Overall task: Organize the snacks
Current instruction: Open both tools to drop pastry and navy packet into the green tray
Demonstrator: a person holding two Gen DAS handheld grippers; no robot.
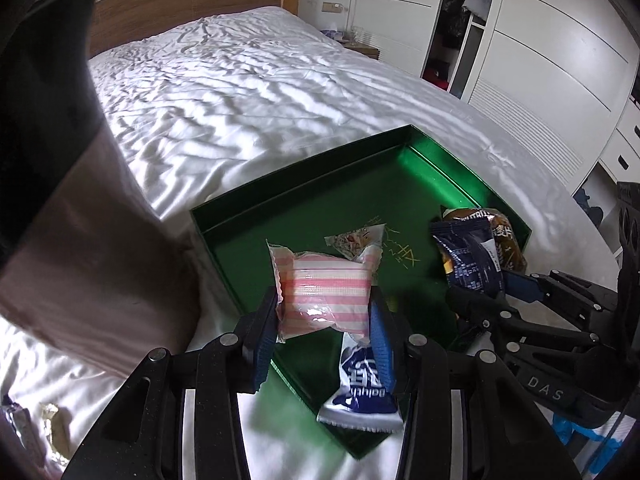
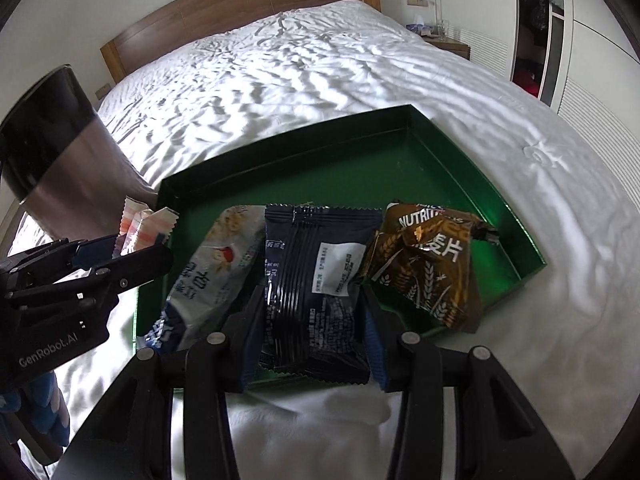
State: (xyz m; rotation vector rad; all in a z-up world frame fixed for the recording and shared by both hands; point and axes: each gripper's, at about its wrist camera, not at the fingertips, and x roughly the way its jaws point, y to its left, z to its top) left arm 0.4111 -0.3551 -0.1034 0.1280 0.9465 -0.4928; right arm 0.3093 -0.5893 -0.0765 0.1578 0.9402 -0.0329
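The left gripper is squeezing the pink striped pack. The right gripper is squeezing the dark blue pack over the green tray. Letting go early could be dropping them on the bed.

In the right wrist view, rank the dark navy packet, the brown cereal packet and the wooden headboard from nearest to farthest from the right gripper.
1. Dark navy packet: between the right gripper fingers, over the green tray near edge.
2. Brown cereal packet: just right of it, in the tray.
3. Wooden headboard: far end of the bed.
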